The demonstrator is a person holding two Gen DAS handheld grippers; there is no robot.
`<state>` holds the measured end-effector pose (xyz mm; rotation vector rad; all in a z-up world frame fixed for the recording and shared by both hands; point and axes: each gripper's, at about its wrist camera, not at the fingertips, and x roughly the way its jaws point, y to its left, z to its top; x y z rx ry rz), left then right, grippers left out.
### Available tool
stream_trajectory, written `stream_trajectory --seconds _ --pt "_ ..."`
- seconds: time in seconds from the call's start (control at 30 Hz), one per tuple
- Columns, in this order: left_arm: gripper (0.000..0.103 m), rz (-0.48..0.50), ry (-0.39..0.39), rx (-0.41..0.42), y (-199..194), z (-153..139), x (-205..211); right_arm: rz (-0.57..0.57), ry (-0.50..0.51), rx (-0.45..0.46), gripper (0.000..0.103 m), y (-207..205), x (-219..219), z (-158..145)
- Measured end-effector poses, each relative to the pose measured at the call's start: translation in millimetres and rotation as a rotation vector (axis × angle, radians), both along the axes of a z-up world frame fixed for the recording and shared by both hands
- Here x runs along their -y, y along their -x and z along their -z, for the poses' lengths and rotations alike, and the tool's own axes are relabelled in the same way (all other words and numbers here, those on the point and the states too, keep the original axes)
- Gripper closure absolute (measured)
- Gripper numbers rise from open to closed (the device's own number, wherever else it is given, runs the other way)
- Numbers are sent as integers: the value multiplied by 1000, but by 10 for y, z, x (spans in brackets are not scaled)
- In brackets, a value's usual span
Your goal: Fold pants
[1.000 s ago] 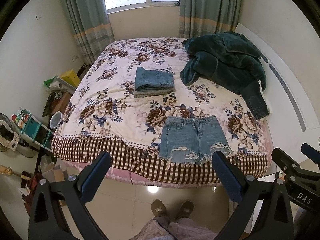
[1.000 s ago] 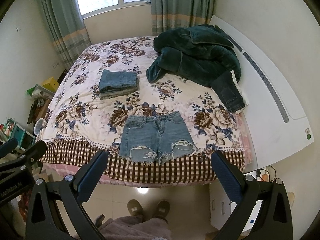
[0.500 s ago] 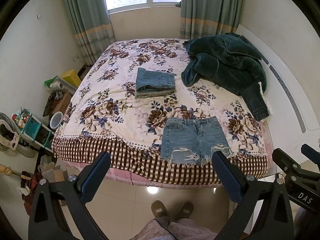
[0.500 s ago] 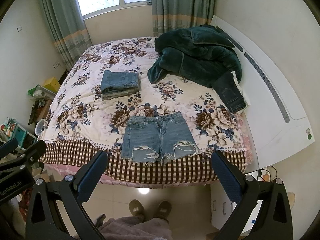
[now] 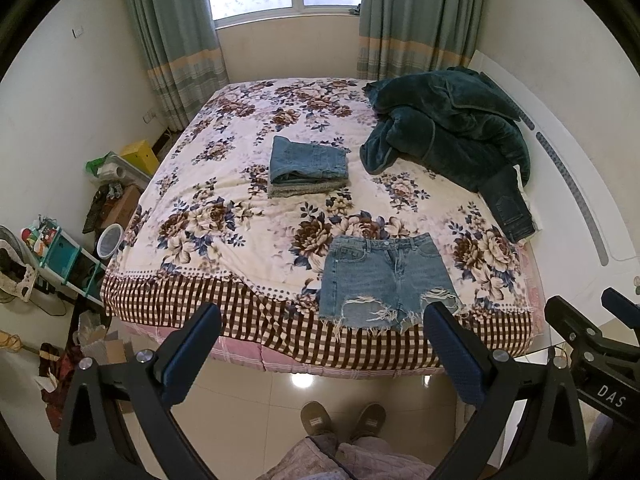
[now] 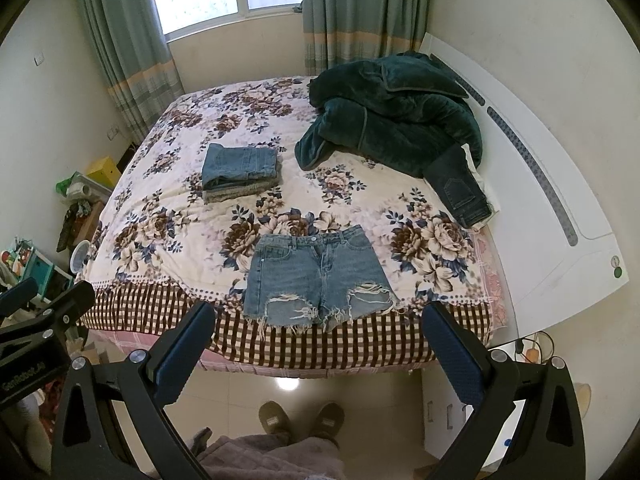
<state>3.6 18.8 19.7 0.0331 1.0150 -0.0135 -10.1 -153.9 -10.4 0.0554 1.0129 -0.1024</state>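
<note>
A pair of light blue denim shorts (image 5: 386, 280) with frayed hems lies flat near the foot edge of a floral bed (image 5: 224, 216); it also shows in the right wrist view (image 6: 316, 278). My left gripper (image 5: 322, 350) is open and empty, held above the floor short of the bed edge. My right gripper (image 6: 318, 348) is open and empty, also short of the bed and apart from the shorts. A folded stack of denim (image 5: 306, 166) sits mid-bed, seen too in the right wrist view (image 6: 238, 170).
A dark green plush coat (image 5: 448, 128) and dark jeans (image 5: 508, 208) lie by the white headboard (image 5: 580, 200) on the right. Clutter and a small shelf (image 5: 60, 256) stand left of the bed. My slippers (image 5: 344, 420) are on the tiled floor.
Both grippers have drifted slightly closer to the bed, so the shorts sit a little lower and larger in view. Both stay open.
</note>
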Motion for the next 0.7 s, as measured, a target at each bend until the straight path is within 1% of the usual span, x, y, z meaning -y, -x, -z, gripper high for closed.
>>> stream_trajectory --seconds 0.13,0.37,0.5,0.57,0.7 --pt "1 1 7 -6 -106 -63 -34 -3 6 -3 0 -12 -25 -29" --pt "1 16 16 -13 -150 -53 -69 15 -5 -4 0 -47 -59 -32" --pt "0 35 16 -17 -253 17 -85 40 -22 -14 0 -93 -12 124" --pt "0 41 1 -3 -383 79 -93 62 -24 -9 0 -88 12 205" --pt "0 45 -36 20 -555 294 -90 119 -37 3 0 -264 157 417"
